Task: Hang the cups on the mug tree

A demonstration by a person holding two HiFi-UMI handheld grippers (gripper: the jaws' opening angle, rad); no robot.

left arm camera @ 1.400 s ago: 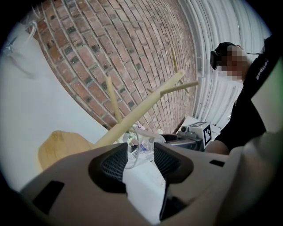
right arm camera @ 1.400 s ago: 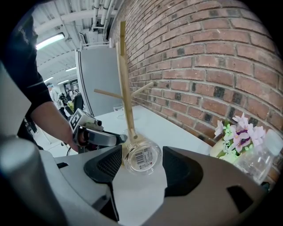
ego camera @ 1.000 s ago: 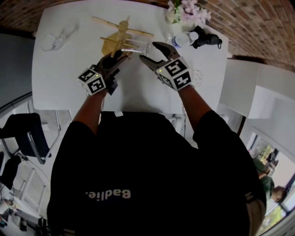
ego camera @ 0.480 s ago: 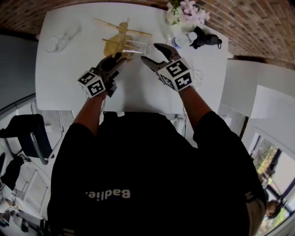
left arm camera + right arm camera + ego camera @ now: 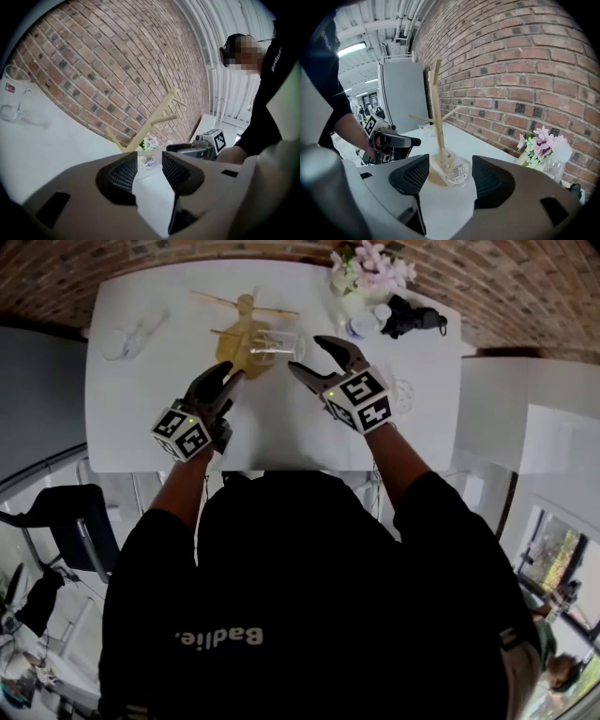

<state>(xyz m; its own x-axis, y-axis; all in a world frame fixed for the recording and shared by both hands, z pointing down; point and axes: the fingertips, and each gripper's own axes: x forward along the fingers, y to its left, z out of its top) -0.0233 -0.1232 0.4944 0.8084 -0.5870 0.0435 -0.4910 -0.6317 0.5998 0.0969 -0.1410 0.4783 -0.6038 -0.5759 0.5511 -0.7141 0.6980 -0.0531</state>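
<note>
Drawn back toward the near edge, the left gripper [image 5: 226,382] sits farther from the clear cup [image 5: 277,341] than it did a second ago. Its jaws have just been closing a little, yet they stand apart with nothing between them. The clear cup appears to hang on a low peg of the mug tree [image 5: 240,326], near the far edge of the table [image 5: 281,427], though the hold on the peg is hard to confirm.

The step in hand looks like letting go and clearing away. At the far-left corner stand a mug with a red mark [image 5: 14,80] and a clear mug [image 5: 9,113], likely the next to hang. The left gripper does best to retreat in a straight line, clear of the pegs. It can then take a mug by its wall and leave the handle free for a peg. The right gripper [image 5: 309,354], jaws wide and empty just beside the clear cup, should wait until that cup hangs still.

The left forearm reaches in from the near edge, its gripper about level and aimed at the trunk. The right forearm comes in from the near-right, its gripper tipped down at the cup.
</note>
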